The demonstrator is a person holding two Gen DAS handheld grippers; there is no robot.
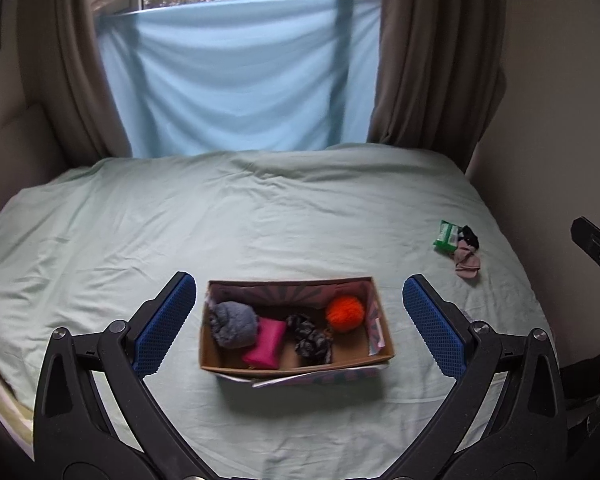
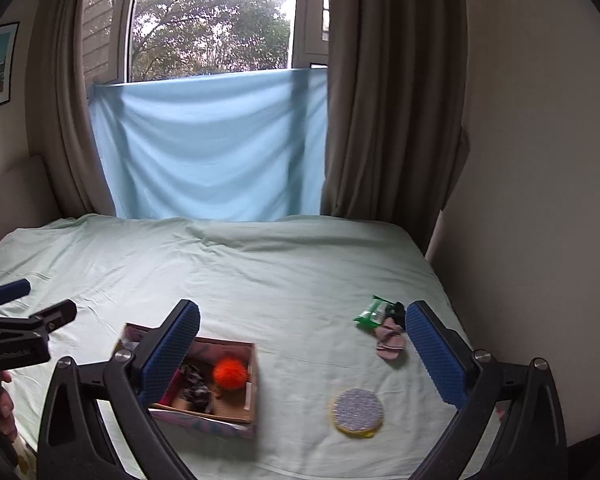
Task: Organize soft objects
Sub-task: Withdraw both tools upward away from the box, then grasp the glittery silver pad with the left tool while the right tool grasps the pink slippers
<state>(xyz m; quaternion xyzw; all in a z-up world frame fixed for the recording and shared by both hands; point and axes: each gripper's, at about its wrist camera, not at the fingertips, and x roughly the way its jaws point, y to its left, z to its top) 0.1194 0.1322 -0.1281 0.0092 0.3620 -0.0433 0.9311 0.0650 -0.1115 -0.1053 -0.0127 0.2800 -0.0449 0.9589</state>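
Both grippers stood wide and empty: the left gripper (image 1: 298,322) framed the brown cardboard box (image 1: 296,362) near the bed's (image 2: 260,280) front edge. The right gripper (image 2: 302,350) would do well to descend straight on the round grey-and-yellow sponge pad (image 2: 357,411), then the pink socks (image 2: 390,345) and green packet (image 2: 374,312) toward the right edge.

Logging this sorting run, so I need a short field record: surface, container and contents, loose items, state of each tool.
surface: bed with pale green sheet
container: open cardboard box
in box: grey fuzzy item, pink pouch, black patterned scrunchie, orange pom-pom
loose on sheet: green packet, pink sock, round sponge pad
left tool: open, empty
right tool: open, empty
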